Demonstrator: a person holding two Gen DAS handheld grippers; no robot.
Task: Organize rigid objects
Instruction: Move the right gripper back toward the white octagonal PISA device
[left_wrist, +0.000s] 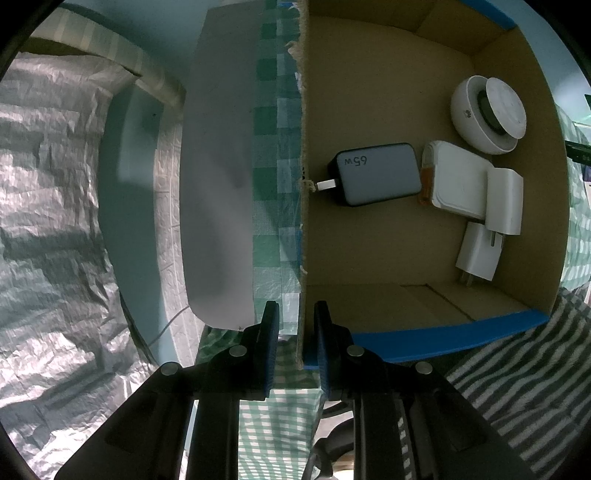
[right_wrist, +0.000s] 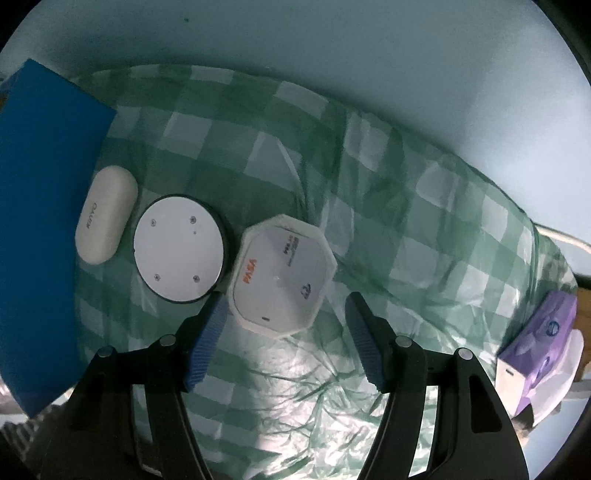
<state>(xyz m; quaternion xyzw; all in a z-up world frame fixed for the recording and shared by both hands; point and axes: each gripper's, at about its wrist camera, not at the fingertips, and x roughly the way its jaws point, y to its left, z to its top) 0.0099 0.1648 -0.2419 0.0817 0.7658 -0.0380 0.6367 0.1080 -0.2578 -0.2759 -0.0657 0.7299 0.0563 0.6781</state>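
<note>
In the left wrist view, my left gripper (left_wrist: 295, 317) is shut on the near left wall of a cardboard box (left_wrist: 303, 221) with blue outer sides. In the box lie a dark 65W charger (left_wrist: 376, 173), a flat white case (left_wrist: 458, 181), two white plug adapters (left_wrist: 504, 201) and a round white device (left_wrist: 487, 114). In the right wrist view, my right gripper (right_wrist: 286, 321) is open just short of a white octagonal device (right_wrist: 282, 277) on the green checked cloth. A round white disc (right_wrist: 180, 249) and a white oval case (right_wrist: 106, 219) lie to its left.
The blue box wall (right_wrist: 40, 221) stands at the left of the right wrist view. A purple tissue box (right_wrist: 535, 350) sits at the table's right edge. A pale wall lies behind. Crinkled silver sheeting (left_wrist: 48, 221) and a white panel (left_wrist: 218, 184) are left of the box.
</note>
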